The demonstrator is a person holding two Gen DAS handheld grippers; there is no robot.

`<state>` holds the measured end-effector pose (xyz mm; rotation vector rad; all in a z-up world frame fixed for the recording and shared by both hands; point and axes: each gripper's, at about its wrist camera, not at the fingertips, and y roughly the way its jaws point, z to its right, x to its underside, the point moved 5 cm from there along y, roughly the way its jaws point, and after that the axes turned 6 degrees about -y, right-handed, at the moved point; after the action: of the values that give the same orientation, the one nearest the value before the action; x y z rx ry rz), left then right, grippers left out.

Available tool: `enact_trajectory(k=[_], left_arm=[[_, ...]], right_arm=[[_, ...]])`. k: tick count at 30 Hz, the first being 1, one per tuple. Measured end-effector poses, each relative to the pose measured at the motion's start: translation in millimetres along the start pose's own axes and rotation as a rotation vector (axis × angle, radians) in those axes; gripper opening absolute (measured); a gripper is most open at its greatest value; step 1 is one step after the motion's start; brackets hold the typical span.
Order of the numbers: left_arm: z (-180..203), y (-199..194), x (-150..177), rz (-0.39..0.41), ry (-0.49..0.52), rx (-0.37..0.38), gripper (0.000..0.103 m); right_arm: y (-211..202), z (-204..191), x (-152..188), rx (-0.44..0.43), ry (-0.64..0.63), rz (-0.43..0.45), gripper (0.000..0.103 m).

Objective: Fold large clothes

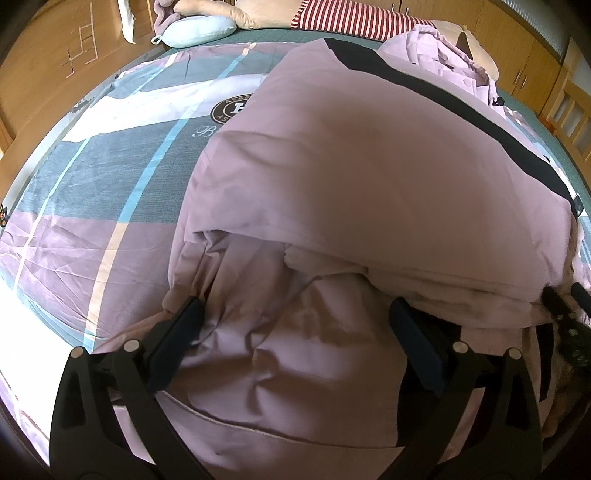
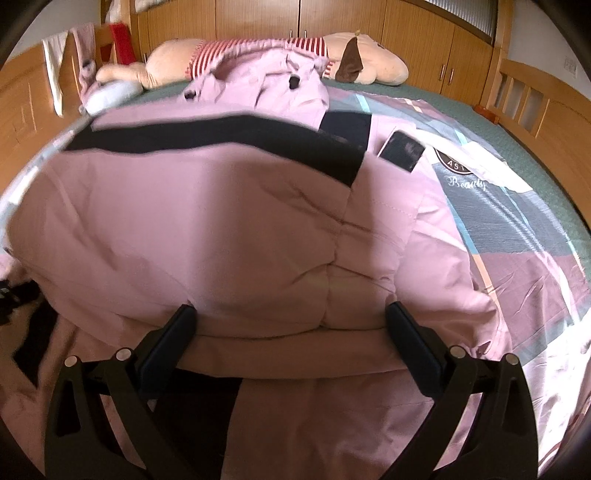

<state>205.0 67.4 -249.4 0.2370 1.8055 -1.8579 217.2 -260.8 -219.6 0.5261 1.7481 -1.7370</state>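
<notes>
A large pink padded jacket [image 1: 369, 166] with a black stripe [image 1: 443, 99] lies folded over on the bed, its upper layer doubled onto the lower one. My left gripper [image 1: 295, 314] is open over the jacket's near hem, and crumpled pink fabric lies between its wide-apart fingers. My right gripper [image 2: 291, 314] is also open, its fingers either side of the thick folded edge of the jacket [image 2: 221, 240]. The hood end [image 2: 277, 85] bunches up at the far side. At the right edge of the left wrist view, the right gripper's black fingertips [image 1: 552, 297] touch the fold.
A patterned bedspread [image 1: 92, 184] covers the bed. A dark phone [image 2: 402, 149] lies beside the jacket's black stripe. A big plush toy [image 2: 369, 62] in a striped shirt and a pale blue cushion [image 1: 199, 31] lie at the head. Wooden wardrobes [image 2: 332, 18] stand behind.
</notes>
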Motion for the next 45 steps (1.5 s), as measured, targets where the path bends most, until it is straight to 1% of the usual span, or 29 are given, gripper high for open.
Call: enact_trajectory(k=[3,5,6,7,9,11,12,13,15,17,19,20,21,22,24,25,27,30,33,34,36,37,38,39,40,41,43,44,45], left_arm=[[-0.3,-0.1,-0.9,-0.008,-0.009,0.007,0.101],[-0.9,0.0,-1.7,-0.014,-0.018,0.015,0.101],[-1.8,-0.1,-2.1,-0.016,-0.022,0.022,0.101],[-2.5,-0.3,-2.3,-0.017,-0.024,0.027,0.101],[-3.5,-0.5,-2.9,-0.018,-0.025,0.034,0.101],[-3.9,0.0,-3.4,-0.020,-0.022,0.038,0.101],[-4.2,0.1,-3.4,-0.020,-0.021,0.040,0.101],[-4.7,0.0,-3.5,-0.019,-0.021,0.043,0.101],[-5.2,0.2,-3.3,-0.018,-0.019,0.045,0.101],[-5.1,0.6,-3.0,-0.017,-0.016,0.042,0.101],[-4.6,0.6,-2.8,-0.015,-0.015,0.037,0.101],[-4.5,0.6,-2.7,-0.014,-0.014,0.036,0.101],[-4.2,0.4,-2.8,-0.014,-0.014,0.036,0.101],[-4.1,0.3,-2.7,-0.014,-0.015,0.037,0.101],[-4.2,0.1,-2.7,-0.012,-0.018,0.041,0.101],[-4.5,-0.1,-2.5,-0.009,-0.019,0.042,0.101],[-4.1,-0.2,-1.7,-0.003,-0.015,0.037,0.101],[-1.9,0.4,-0.1,0.003,-0.002,0.016,0.101],[0.3,0.6,0.6,0.011,0.007,0.005,0.101],[0.3,0.7,0.6,0.014,0.008,0.004,0.101],[1.6,1.1,1.5,0.021,0.012,-0.004,0.101],[2.6,1.5,2.0,0.023,0.019,-0.010,0.101],[3.0,1.8,2.2,0.025,0.024,-0.014,0.101],[3.0,2.0,2.3,0.028,0.027,-0.013,0.101],[2.8,2.0,2.2,0.031,0.028,-0.010,0.101],[2.2,2.1,2.1,0.036,0.029,-0.009,0.101],[2.9,2.9,2.5,0.063,0.037,-0.015,0.101],[3.7,4.3,2.4,0.069,0.046,-0.020,0.101],[4.1,6.3,2.4,0.068,0.054,-0.021,0.101]], right_arm=[[-26.1,2.7,-17.4,-0.036,0.033,0.116,0.102],[-37.2,0.7,-38.9,-0.030,0.027,0.182,0.102],[-36.1,-0.9,-50.5,-0.022,0.028,0.187,0.102],[-27.2,-3.5,-63.9,-0.014,0.037,0.164,0.102],[-2.6,-4.6,-74.7,-0.004,0.061,0.078,0.102],[41.5,-6.0,-66.8,-0.009,0.085,-0.073,0.102],[56.9,-7.4,-59.6,-0.006,0.067,-0.121,0.102],[62.9,-10.0,-54.4,0.015,0.030,-0.105,0.102],[60.5,-14.5,-51.2,0.043,-0.015,-0.076,0.102],[57.0,-14.4,-51.0,0.037,-0.044,-0.097,0.102],[51.3,-9.1,-55.5,0.010,-0.043,-0.130,0.102],[40.6,-2.1,-60.4,-0.006,-0.013,-0.107,0.102],[23.9,0.2,-65.0,-0.019,0.021,-0.053,0.102],[5.8,11.6,-76.5,-0.035,0.061,0.022,0.102],[-13.9,27.6,-96.7,-0.042,0.103,0.096,0.102],[-20.3,38.7,-112.5,-0.040,0.131,0.120,0.102],[-18.4,53.3,-137.8,-0.043,0.172,0.127,0.102],[4.3,61.7,-180.4,-0.021,0.170,0.115,0.102],[36.9,54.0,-216.1,-0.009,0.167,0.050,0.102],[54.7,52.6,-234.1,-0.017,0.206,0.031,0.102],[80.6,44.2,-255.1,-0.044,0.268,0.004,0.102],[104.8,39.3,-269.3,-0.030,0.283,-0.025,0.102],[121.2,37.7,-278.5,0.016,0.274,-0.046,0.102],[139.9,37.0,-286.6,0.089,0.263,-0.066,0.102],[151.4,37.5,-291.0,0.133,0.262,-0.071,0.102],[167.7,37.1,-296.3,0.163,0.262,-0.067,0.102],[197.1,34.2,-298.0,0.188,0.258,-0.082,0.102],[206.2,33.3,-295.9,0.213,0.249,-0.102,0.097],[216.2,30.4,-293.6,0.245,0.228,-0.127,0.088]])
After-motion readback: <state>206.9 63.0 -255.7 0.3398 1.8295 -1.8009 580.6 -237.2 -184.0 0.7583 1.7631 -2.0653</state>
